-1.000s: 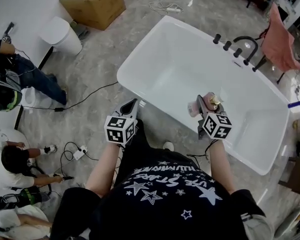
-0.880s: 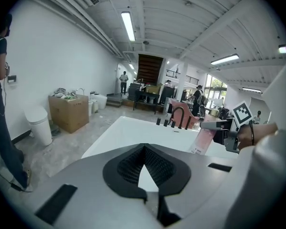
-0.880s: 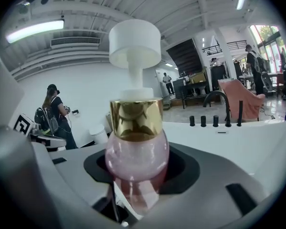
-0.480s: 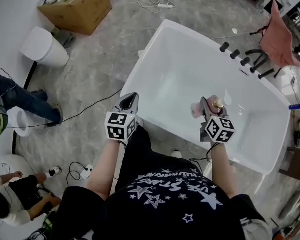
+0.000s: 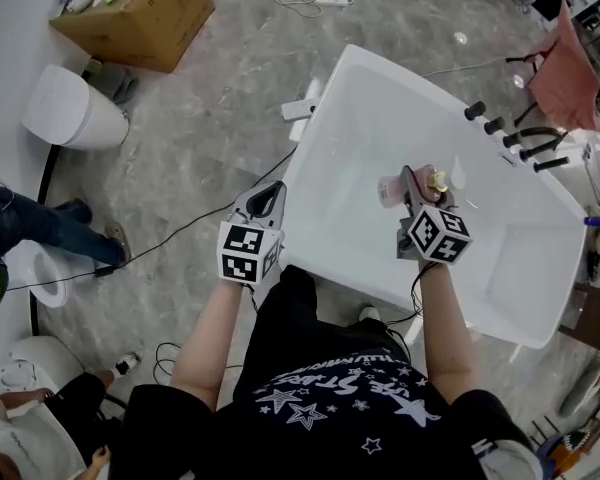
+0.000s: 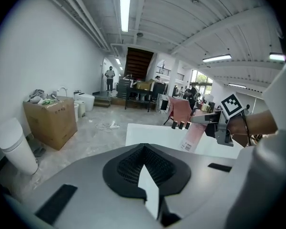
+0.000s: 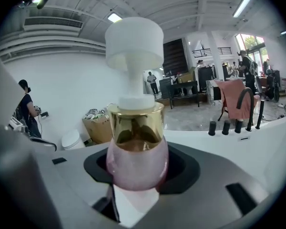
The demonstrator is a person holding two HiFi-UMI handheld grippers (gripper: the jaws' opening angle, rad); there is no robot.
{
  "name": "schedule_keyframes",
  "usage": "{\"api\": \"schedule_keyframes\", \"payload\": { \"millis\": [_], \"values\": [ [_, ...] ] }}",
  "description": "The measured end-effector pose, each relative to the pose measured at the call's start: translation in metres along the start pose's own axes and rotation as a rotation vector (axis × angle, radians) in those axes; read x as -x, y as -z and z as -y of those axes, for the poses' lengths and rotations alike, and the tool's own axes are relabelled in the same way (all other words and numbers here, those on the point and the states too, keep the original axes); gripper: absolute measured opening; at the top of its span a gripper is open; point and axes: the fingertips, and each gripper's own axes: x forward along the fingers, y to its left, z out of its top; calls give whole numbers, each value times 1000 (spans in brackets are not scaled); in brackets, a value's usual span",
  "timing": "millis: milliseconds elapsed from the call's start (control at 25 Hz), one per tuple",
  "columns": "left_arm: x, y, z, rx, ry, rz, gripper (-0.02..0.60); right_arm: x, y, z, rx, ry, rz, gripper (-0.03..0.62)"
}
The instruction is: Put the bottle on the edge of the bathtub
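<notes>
A pink bottle point(image 5: 398, 188) with a gold collar and a white pump head lies sideways in my right gripper point(image 5: 412, 183), above the inside of the white bathtub point(image 5: 302, 163) near its near rim. In the right gripper view the bottle point(image 7: 136, 161) fills the middle, and the right gripper point(image 7: 138, 187) is shut on its pink body. My left gripper point(image 5: 263, 203) hangs just outside the tub's left corner, above the floor, shut and holding nothing. In the left gripper view the left gripper point(image 6: 145, 175) points at the tub point(image 6: 148, 132), and the bottle point(image 6: 194, 136) shows at the right.
Black taps and a spout point(image 5: 520, 138) stand on the tub's far rim, with a pink towel point(image 5: 565, 73) behind them. A cardboard box point(image 5: 140, 8) and a white toilet point(image 5: 65, 108) stand at the far left. Cables point(image 5: 180, 223) cross the grey floor; people sit at the lower left.
The view has swung, so the tub now lies more to the right and nearer. Both grippers keep their places in front of me, the right one still holding the bottle over the tub.
</notes>
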Motion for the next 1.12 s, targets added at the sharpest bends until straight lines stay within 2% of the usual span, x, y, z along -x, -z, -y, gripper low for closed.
{"api": "schedule_keyframes", "payload": {
  "millis": [120, 320, 520, 840, 1120],
  "values": [
    [-20, -7, -28, 5, 22, -1, 15, -36, -11, -11, -7, 24, 7, 221],
    [-50, -11, -64, -30, 46, -10, 15, -91, -28, -13, -19, 79, 10, 219],
    [-76, -12, -91, 25, 49, -12, 15, -139, -41, -8, -5, 121, 17, 219],
    [-106, -13, -87, 30, 41, -2, 15, -204, -58, 8, -7, 96, 24, 218],
    [-146, -19, -88, -21, 21, 4, 15, -270, -82, 29, 86, 58, 43, 216]
  ]
}}
